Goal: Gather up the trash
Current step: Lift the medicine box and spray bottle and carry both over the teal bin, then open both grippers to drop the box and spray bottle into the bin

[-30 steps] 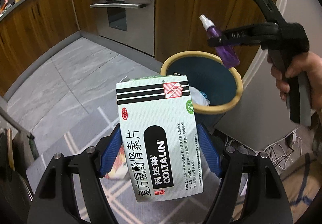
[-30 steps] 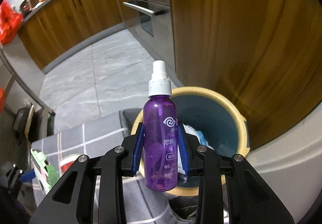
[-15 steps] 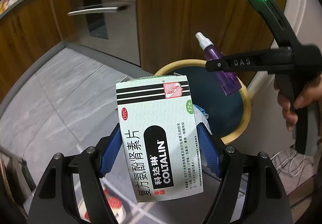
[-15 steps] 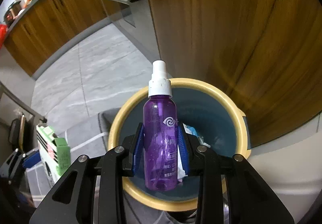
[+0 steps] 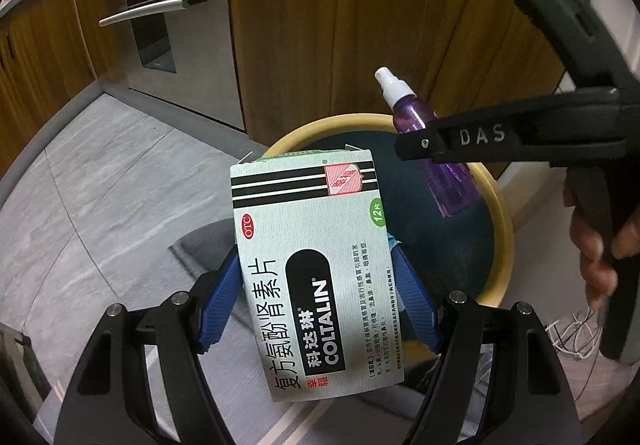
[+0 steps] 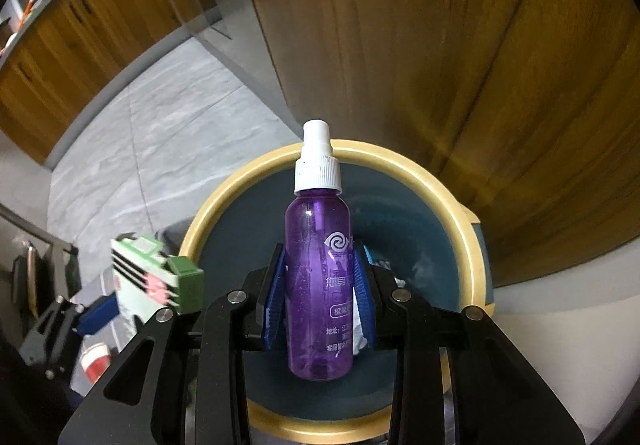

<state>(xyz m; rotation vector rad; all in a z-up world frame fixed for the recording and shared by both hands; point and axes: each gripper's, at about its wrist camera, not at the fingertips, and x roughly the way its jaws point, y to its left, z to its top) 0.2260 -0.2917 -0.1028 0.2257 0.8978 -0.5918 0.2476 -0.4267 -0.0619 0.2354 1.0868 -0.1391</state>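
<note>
My left gripper (image 5: 318, 285) is shut on a white and green medicine box (image 5: 316, 269) labelled Coltalin, held over the near rim of a round bin (image 5: 496, 205) with a yellow rim and dark blue inside. My right gripper (image 6: 319, 289) is shut on a purple spray bottle (image 6: 318, 285) with a white cap, hanging above the open bin (image 6: 400, 161). In the left wrist view the spray bottle (image 5: 424, 149) and the right gripper (image 5: 516, 141) sit at the right, over the bin's far side. In the right wrist view the medicine box (image 6: 148, 269) shows at the bin's left edge.
Some white and blue trash (image 6: 384, 269) lies inside the bin. Wooden cabinets (image 5: 360, 13) and a steel oven front (image 5: 180, 29) stand close behind it. Grey floor tiles (image 5: 100, 173) spread left. A checked rug (image 5: 160, 345) lies under the bin. White cables (image 5: 572, 329) trail at right.
Both grippers have moved in over the bin and lower, so the bin looms larger in both views. The box has come right up to the bin's rim. Both grips are unchanged.
</note>
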